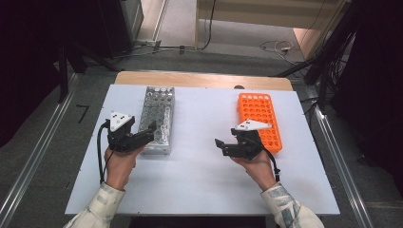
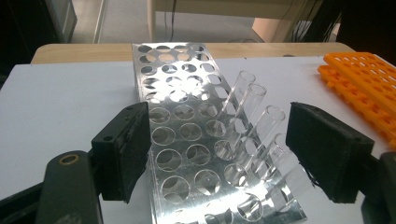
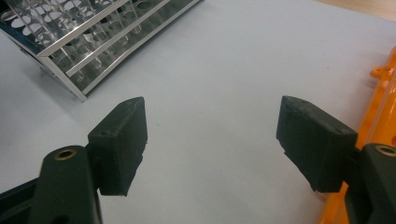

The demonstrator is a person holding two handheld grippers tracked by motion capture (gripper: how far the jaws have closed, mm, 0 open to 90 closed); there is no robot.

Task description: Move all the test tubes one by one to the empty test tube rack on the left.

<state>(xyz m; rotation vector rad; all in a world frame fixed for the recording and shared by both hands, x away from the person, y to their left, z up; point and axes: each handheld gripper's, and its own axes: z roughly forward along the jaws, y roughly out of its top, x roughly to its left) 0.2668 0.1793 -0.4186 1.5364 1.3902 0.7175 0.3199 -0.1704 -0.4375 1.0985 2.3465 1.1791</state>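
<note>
Left gripper (image 2: 217, 154) hovers, jaws apart, over the metal rack's (image 2: 182, 140) glass test tubes (image 2: 254, 100); right gripper (image 3: 212, 142) gapes beside the orange rack (image 1: 259, 118).

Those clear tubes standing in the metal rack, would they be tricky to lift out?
Probably a bit. The clear tubes look smooth and glassy, so likely slippery and fragile between the pads. They lean in the metal rack, so they seem loose there. Being round, one laid down would likely roll.
</note>
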